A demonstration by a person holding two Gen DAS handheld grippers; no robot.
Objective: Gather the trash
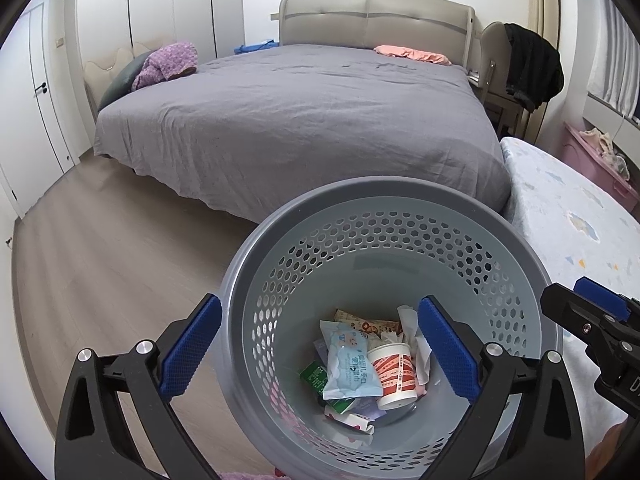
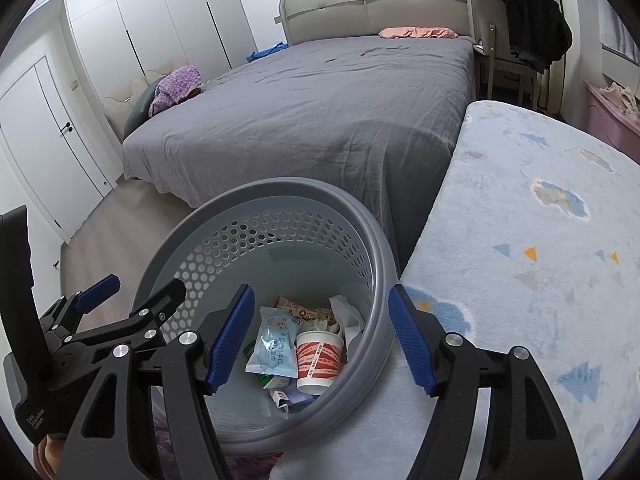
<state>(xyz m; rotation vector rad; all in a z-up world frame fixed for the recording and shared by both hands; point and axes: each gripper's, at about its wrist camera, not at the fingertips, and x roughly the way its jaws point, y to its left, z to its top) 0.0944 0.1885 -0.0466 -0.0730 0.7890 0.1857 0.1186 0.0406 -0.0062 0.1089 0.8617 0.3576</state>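
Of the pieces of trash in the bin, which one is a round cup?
The white cup with red bands; the pale blue packet beside it and the other pieces are flat wrappers.

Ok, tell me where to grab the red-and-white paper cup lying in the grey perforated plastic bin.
Grip the red-and-white paper cup across its side wall, near the white rim. It leans among wrappers at the bottom of the grey perforated plastic bin, so come straight down through the open top; the bin's walls block any sideways approach. Squeeze gently, since thin paper probably crushes.
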